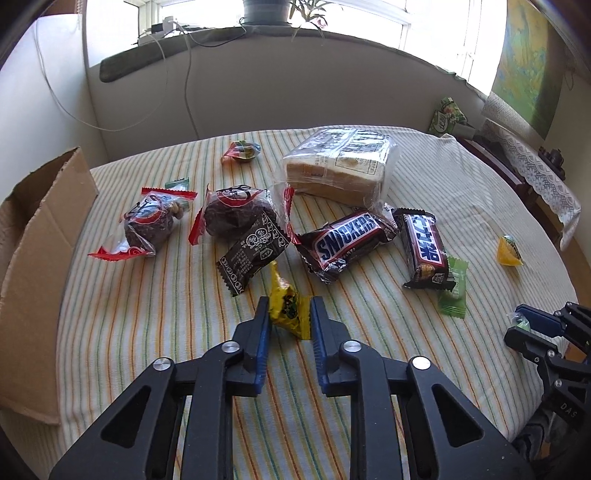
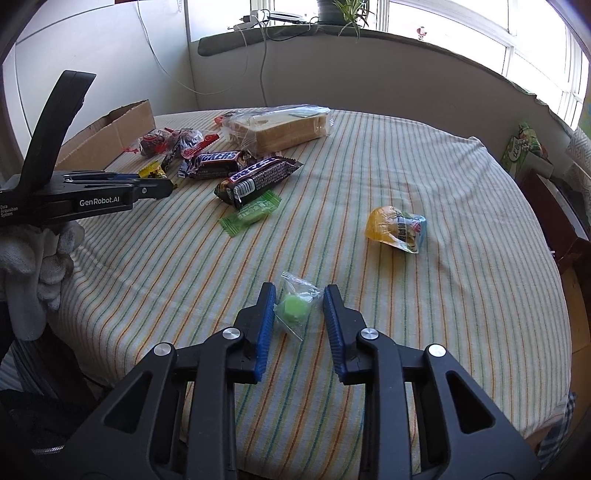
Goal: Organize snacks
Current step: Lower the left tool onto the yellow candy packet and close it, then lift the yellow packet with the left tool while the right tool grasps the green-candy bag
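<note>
On the striped surface (image 1: pixel 147 314), the left gripper (image 1: pixel 286 314) has its jaws clenched on a yellow candy (image 1: pixel 286 308); the right gripper (image 2: pixel 300 306) pinches a green candy (image 2: pixel 293 308). Both look light, crinkly and slippery: grip the middle.

Bright daylight from blown-out windows (image 1: pixel 436 26), soft shadows on striped tablecloth (image 2: pixel 369 166), sharp focus, fisheye-curved, dark-vignetted edges

Your left wrist camera looked steeply down along its gripper (image 1: pixel 286 314), close above the striped surface (image 1: pixel 147 314). Your right one looked likewise from the right. Both shared the Snickers bar (image 1: pixel 345 240) and the window side.
</note>
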Demonstrator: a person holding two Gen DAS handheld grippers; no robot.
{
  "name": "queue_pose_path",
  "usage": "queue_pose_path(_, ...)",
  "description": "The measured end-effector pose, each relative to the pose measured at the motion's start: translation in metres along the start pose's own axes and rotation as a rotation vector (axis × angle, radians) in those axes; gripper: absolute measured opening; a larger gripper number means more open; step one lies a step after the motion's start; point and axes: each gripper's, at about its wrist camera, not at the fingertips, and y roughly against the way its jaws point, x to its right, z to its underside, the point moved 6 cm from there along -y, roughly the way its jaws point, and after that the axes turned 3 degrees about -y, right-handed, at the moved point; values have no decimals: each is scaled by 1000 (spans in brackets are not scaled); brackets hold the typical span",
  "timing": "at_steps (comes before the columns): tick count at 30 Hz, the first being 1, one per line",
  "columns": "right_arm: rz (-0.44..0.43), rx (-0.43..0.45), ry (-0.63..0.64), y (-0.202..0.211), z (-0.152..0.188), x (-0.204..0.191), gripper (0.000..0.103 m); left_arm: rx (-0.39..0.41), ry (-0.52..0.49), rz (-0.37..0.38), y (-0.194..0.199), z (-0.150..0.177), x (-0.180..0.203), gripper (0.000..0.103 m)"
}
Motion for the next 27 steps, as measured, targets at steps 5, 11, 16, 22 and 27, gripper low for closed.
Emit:
queue_pose_path(5, -10, 6, -4, 1, 2, 1, 28, 9, -12, 1, 1, 0, 3, 6)
queue_pose_path(11, -5, 20, -22, 6, -1, 4, 24, 12, 23, 34, 3, 0, -1, 4)
queue_pose_path(16, 4, 43, -26, 14, -8, 5, 24, 22, 49, 52, 7, 0, -4, 4)
queue_pose_path(22, 5, 69, 2, 19, -22, -3, 24, 21, 76, 65, 11, 1, -11, 4)
queue_pose_path(27, -2, 71, 6, 18, -24, -7, 24, 3, 113, 48, 12, 4, -18, 18)
